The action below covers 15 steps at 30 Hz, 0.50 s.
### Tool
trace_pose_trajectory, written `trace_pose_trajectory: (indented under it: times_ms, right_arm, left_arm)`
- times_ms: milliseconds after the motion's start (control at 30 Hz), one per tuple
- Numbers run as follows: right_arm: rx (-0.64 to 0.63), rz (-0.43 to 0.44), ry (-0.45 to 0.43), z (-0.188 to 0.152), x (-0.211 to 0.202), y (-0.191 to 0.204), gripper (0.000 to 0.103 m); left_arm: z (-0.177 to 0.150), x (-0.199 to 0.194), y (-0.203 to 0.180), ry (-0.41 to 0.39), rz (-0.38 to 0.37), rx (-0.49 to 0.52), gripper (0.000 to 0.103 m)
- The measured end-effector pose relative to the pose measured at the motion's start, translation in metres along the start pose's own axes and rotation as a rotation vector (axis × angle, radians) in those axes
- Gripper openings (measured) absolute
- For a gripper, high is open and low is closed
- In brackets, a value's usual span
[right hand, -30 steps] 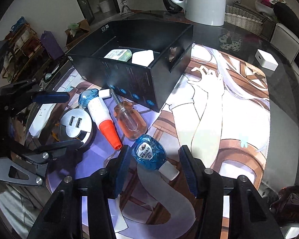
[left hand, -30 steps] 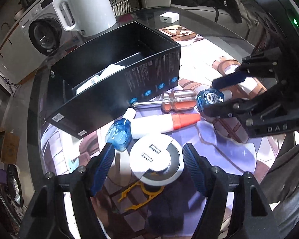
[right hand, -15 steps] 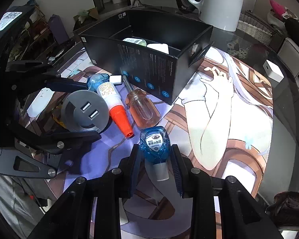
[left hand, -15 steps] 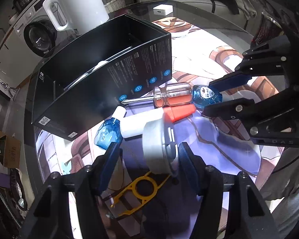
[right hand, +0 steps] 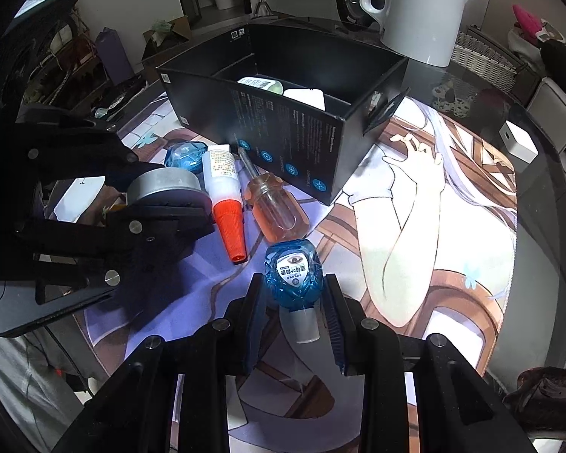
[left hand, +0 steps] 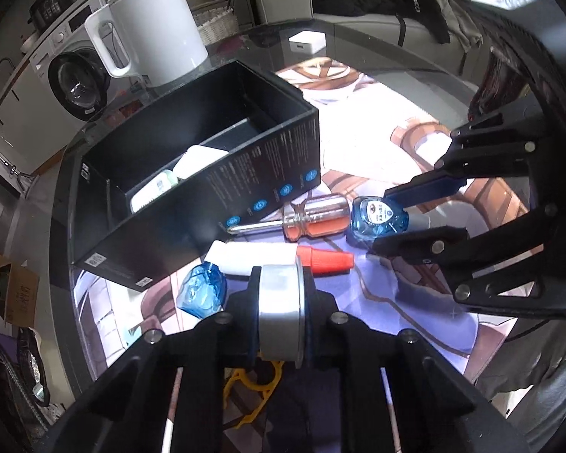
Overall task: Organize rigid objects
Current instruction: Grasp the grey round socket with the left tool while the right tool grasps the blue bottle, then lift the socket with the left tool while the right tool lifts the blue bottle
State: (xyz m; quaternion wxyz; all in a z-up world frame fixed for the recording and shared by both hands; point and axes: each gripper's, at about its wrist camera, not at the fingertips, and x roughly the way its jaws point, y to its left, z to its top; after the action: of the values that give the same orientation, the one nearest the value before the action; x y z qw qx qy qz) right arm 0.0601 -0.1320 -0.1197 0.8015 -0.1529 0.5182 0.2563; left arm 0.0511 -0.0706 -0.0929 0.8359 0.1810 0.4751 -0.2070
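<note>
I am holding the round grey USB charger puck (left hand: pixel 279 311) edge-on in my left gripper (left hand: pixel 279 324), the jaws closed tight against its flat faces, lifted just above the printed mat (left hand: pixel 415 302). My right gripper (right hand: pixel 294 302) is pinching a blue eye-drop bottle (right hand: pixel 293 277), jaws narrowed onto its faceted sides. Its white cap is pointing back toward me. Whether the bottle is off the mat, I cannot tell. The bottle is showing a white label with an eye emblem and small characters too fine for me to read.

Between my two grippers a white glue tube with an orange nozzle (right hand: pixel 224 196) is lying on the mat, its yellow label print too small to read. Just beside it an amber-handled screwdriver (right hand: pixel 279 207) is lying with its shaft reaching the black box (right hand: pixel 283 139). A second blue bottle (left hand: pixel 203 290) is lying by the tube's flat end.

The box is standing open behind them, carrying blue round icons and columns of pale text that I cannot make out. Inside, a barcoded green item (right hand: pixel 262 83) and a white block (right hand: pixel 305 98) are sitting. A white kettle (left hand: pixel 151 37) is standing behind the box.
</note>
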Motion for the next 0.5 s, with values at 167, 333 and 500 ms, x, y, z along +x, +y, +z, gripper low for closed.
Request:
trace_pose_trajectory:
  times_ms: [167, 333, 500]
  right_arm:
    - [0.008, -0.007, -0.050, 0.004, -0.015, 0.002, 0.030]
    - [0.013, -0.023, -0.167, 0.010, -0.043, 0.009, 0.030]
    - [0.016, -0.073, -0.362, 0.014, -0.074, 0.021, 0.030]
  left_arm:
    - [0.000, -0.016, 0.007, -0.061, 0.021, -0.008, 0.016]
    - [0.002, -0.049, 0.013, -0.203, 0.038, -0.024, 0.016]
    - [0.004, -0.088, 0.022, -0.399, 0.092, -0.067, 0.016]
